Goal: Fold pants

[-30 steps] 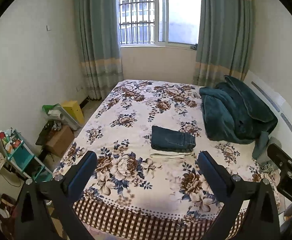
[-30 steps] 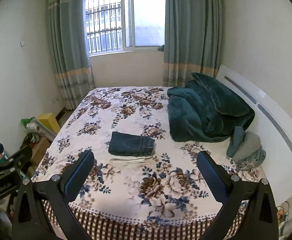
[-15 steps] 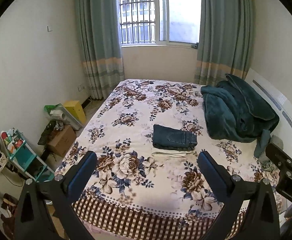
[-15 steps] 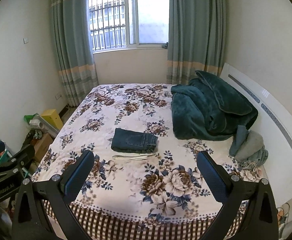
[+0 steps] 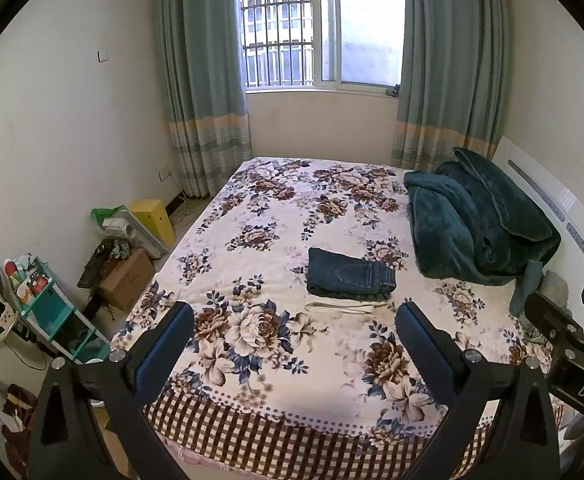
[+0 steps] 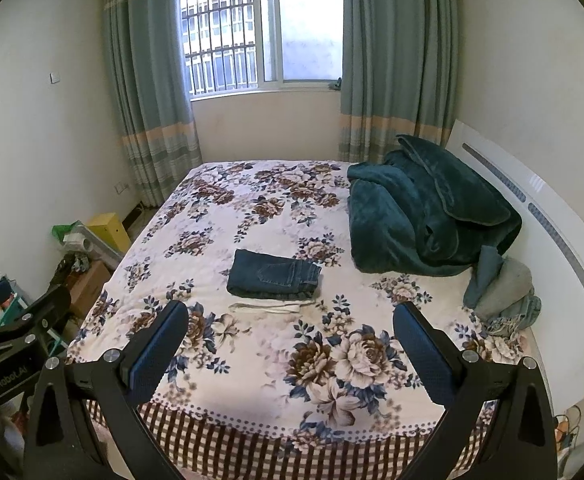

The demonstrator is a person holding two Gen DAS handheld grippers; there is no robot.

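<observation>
Neatly folded, the dark jeans (image 5: 350, 277) lie on the bed (image 5: 275, 220), both tongs (image 5: 294, 334) (image 6: 292, 334) wide and empty.

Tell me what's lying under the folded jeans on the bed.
A pale cream garment pokes out along the near edge of the folded jeans, flat on the floral bedspread. How far it runs beneath them is covered, so what kind of garment it is cannot be told.

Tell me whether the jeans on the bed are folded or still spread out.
Folded. The jeans lie as a compact stacked rectangle on the floral bedspread, back pocket on top, no legs extended. Both grippers are open and clear of them.
</observation>
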